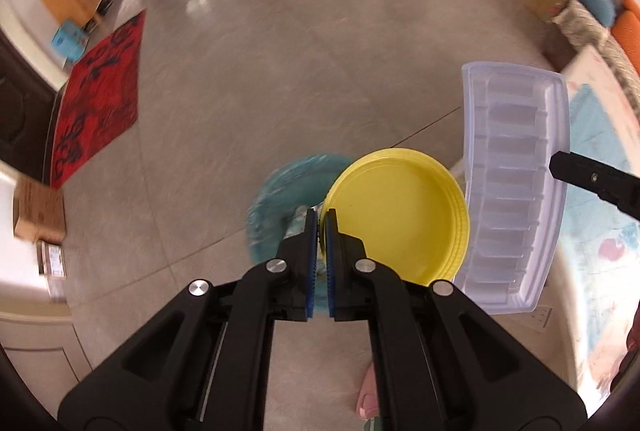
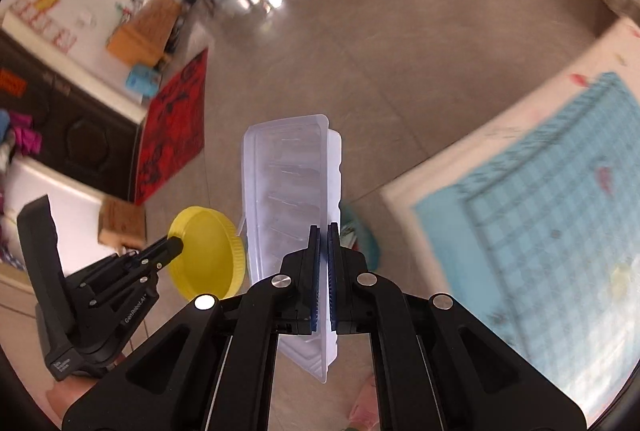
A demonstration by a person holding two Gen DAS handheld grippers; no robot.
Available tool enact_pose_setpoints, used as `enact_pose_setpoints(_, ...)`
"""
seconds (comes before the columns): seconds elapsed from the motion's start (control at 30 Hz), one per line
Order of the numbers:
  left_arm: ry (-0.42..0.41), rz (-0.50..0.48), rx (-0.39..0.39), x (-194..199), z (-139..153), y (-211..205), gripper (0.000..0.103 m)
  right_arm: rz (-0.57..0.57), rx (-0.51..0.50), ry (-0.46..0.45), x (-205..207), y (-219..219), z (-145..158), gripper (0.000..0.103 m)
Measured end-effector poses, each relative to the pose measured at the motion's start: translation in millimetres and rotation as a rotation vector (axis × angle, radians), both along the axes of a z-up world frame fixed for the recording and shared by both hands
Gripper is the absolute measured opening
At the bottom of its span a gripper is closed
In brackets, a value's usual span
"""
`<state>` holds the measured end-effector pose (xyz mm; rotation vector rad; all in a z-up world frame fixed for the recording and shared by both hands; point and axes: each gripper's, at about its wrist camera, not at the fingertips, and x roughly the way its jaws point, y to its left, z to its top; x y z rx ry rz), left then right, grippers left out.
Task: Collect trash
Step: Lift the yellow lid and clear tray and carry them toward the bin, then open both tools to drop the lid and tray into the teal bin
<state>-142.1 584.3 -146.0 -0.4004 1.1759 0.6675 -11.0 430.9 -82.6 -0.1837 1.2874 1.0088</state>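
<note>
Gripping: left gripper (image 1: 321, 221) is clamped on the rim of the yellow lid (image 1: 400, 215).
Right gripper (image 2: 324, 235): jaws pinched on an edge of the clear plastic tray (image 2: 288, 191).
Lid's place: just left of the tray, nearly touching it, above the grey tiled floor (image 1: 280, 71).
Teal bin (image 1: 280, 199): blurred, below and left of the tray, behind the lid.
Table with blue checked cloth (image 2: 540, 211): right of the tray.
Red rug (image 1: 100, 91): far left of the tray.

Open floor (image 1: 280, 79) ahead, table (image 2: 520, 199) rightward
</note>
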Motion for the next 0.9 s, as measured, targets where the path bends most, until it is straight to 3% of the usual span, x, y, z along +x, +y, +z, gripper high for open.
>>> enact_pose_setpoints(0.17,0.042,0.065,-0.024,-11,-29,24,0.002,0.053,-0.067,0.003,-21,37,-33,0.004)
enact_pose_setpoints(0.43,0.094,0.084,-0.067,-17,-61,34,0.006,0.118,-0.147,0.018,-39,81,-79,0.009)
enact_pose_setpoints(0.47,0.107,0.081,-0.074,-16,-66,33,0.009,0.128,-0.159,0.034,-40,87,-85,0.022)
enact_pose_setpoints(0.5,0.114,0.081,-0.071,-15,-68,32,0.011,0.133,-0.169,0.042,-39,87,-89,0.048)
enact_pose_setpoints(0.57,0.132,0.079,-0.068,-12,-73,32,0.037,0.137,-0.173,0.037,-37,86,-91,0.063)
enact_pose_setpoints(0.7,0.142,0.085,-0.065,-12,-76,30,0.04,0.12,-0.152,0.048,-29,83,-88,0.061)
enact_pose_setpoints(0.83,0.106,0.1,-0.065,-15,-66,34,0.057,0.091,-0.106,0.053,-17,68,-70,0.067)
enact_pose_setpoints(0.9,0.087,0.093,-0.059,-15,-58,32,0.057,0.085,-0.091,0.05,-12,56,-62,0.067)
